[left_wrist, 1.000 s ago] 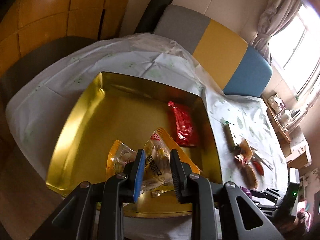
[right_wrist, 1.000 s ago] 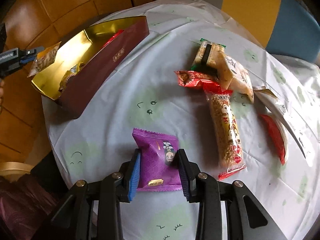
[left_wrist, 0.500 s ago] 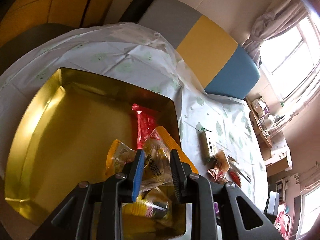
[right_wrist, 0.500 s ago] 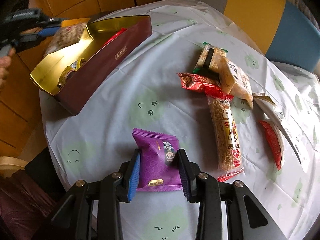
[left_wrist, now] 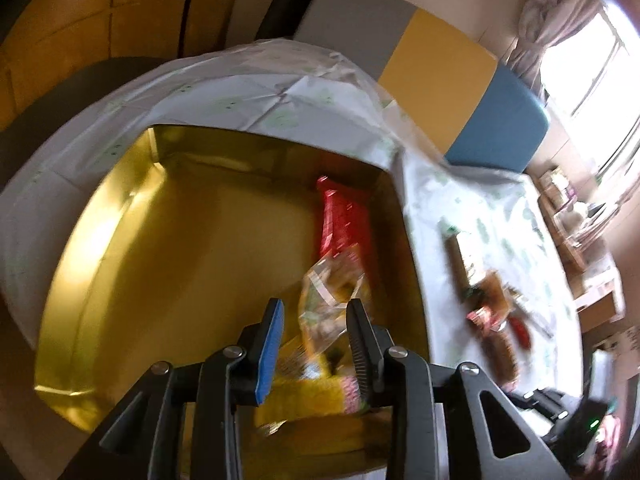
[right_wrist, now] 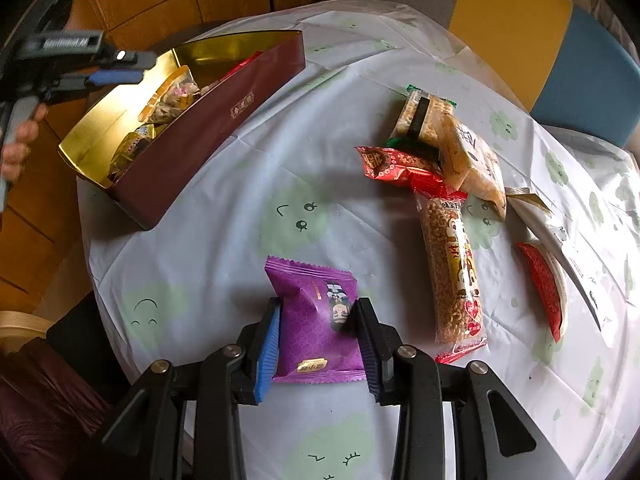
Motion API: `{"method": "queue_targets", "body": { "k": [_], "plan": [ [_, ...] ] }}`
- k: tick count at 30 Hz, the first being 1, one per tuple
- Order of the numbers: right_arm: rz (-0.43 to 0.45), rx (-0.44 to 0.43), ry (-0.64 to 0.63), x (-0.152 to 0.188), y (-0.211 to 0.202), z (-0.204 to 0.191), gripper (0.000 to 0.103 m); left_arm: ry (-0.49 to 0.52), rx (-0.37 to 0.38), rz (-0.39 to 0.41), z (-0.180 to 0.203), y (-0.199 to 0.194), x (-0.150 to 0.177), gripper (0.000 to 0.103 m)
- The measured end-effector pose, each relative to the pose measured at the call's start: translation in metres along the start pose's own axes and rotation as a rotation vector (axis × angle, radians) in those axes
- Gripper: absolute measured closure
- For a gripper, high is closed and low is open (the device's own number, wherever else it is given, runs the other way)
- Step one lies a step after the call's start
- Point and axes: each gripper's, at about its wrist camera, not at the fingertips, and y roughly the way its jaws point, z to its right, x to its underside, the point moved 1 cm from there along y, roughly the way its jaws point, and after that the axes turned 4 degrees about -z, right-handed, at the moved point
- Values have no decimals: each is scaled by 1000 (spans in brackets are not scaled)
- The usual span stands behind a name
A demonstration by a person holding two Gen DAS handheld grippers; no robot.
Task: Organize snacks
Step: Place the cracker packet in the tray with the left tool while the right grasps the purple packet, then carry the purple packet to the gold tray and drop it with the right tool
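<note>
My left gripper [left_wrist: 316, 332] hovers over the gold-lined box [left_wrist: 160, 260], its jaws opening. A clear and yellow snack packet [left_wrist: 332, 300] sits loose between them, tipping down onto other yellow packets [left_wrist: 312, 396]; the pads do not press it. A red packet [left_wrist: 344, 220] lies by the box's right wall. In the right wrist view the left gripper [right_wrist: 120, 68] hangs above the maroon-sided box [right_wrist: 240, 104], with the packet [right_wrist: 176, 92] below it. My right gripper [right_wrist: 316, 328] is shut on a purple packet [right_wrist: 308, 292] lying on the tablecloth.
Several snacks lie on the cloth to the right: a long grain bar [right_wrist: 452, 264], a red packet [right_wrist: 396, 164], a beige packet [right_wrist: 472, 156], a green-edged bar [right_wrist: 420, 114] and a red and white packet [right_wrist: 544, 288]. A yellow and blue chair back [right_wrist: 512, 28] stands behind. The table edge is close on the left.
The left gripper moved in over the box and its jaws spread; the clear and yellow packet slipped free and dropped toward the box. The right gripper and purple packet stayed put.
</note>
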Motion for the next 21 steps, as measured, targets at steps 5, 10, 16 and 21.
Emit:
{"method": "queue_targets", "body": {
  "k": [5,10,16,21],
  "plan": [
    [3,4,-3,0,0,0,66,23,-84,14,0,-8,17,66],
    [5,8,-10,1,0,-1,66,70,-150,73,10,-24,28,63],
    [9,12,-13,1,0,-2,66,127,-185,108,22,-32,35,61],
    [12,10,-10,2,0,-1,66,142,-192,117,24,-32,37,61]
  ]
}}
